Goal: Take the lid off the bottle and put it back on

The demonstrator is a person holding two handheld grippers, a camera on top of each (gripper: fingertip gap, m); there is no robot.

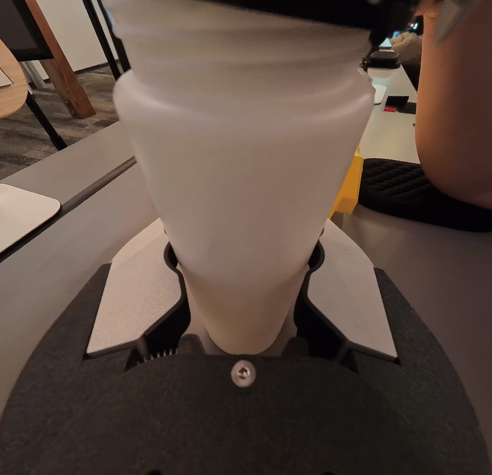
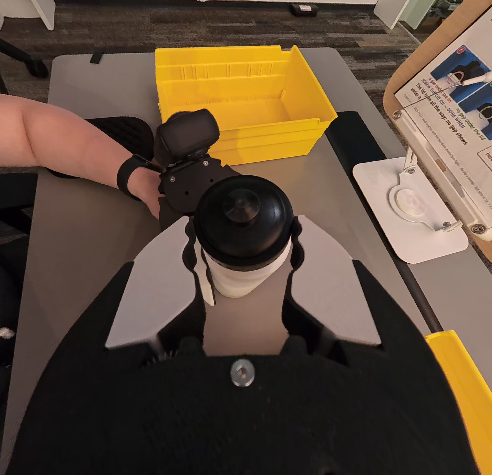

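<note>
Bottle (image 1: 239,185) of white, cloudy plastic stands upright on the grey table (image 2: 87,249), in front of the yellow bin (image 2: 239,99). My left tongs (image 1: 243,254) are clamped on its body: in the left wrist view the two fingers press the sides of the bottle, low down, and the bottle fills the space between them. This view is a little blurred near the top.

My right tongs (image 2: 242,238) come from above and stand around the black lid (image 2: 242,217). The lid sits on the neck of the bottle. Its rim lies between the dark pads; on the right side the pad seems to touch it, but on the left side I cannot tell, so I cannot say if these tongs grip the lid or only surround it.

In the right wrist view my left hand (image 2: 145,190) holds the left tongs from the left side. A white stand (image 2: 410,214) with a printed sheet (image 2: 452,110) is at the right edge of the table.
</note>
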